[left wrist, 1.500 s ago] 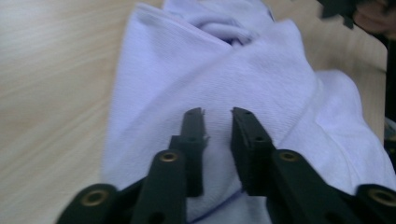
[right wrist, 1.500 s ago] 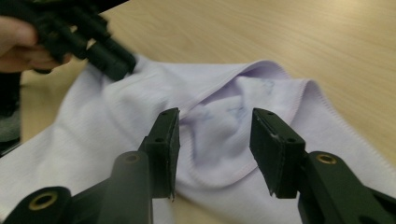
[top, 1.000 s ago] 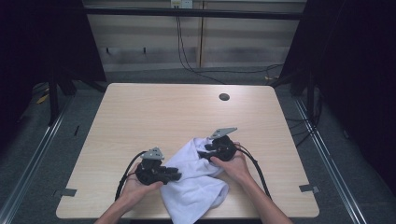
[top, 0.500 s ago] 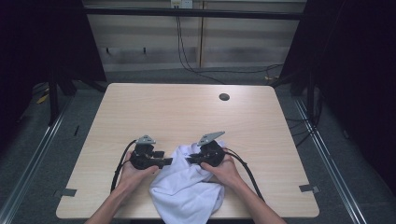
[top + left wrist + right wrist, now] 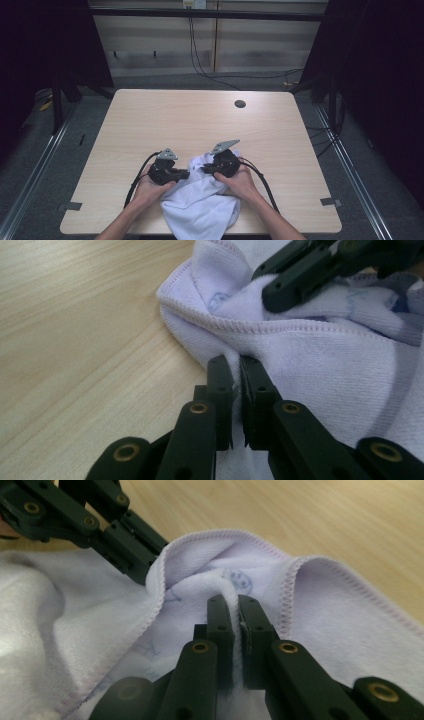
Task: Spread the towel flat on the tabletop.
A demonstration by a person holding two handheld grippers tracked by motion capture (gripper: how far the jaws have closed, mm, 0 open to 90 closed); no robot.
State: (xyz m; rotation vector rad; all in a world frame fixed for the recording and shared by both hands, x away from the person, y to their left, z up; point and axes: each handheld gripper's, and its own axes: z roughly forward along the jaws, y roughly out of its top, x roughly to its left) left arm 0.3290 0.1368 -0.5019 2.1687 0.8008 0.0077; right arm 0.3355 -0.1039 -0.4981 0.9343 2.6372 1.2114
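On the desk [image 5: 150, 120], the left gripper [image 5: 183, 174] is pinching the towel [image 5: 200, 210] at 6 o'clock by its stitched hem, jaws closed on it, while the right gripper [image 5: 206, 169] is clamping a fold; soft and limp, it is probably best held by hems.
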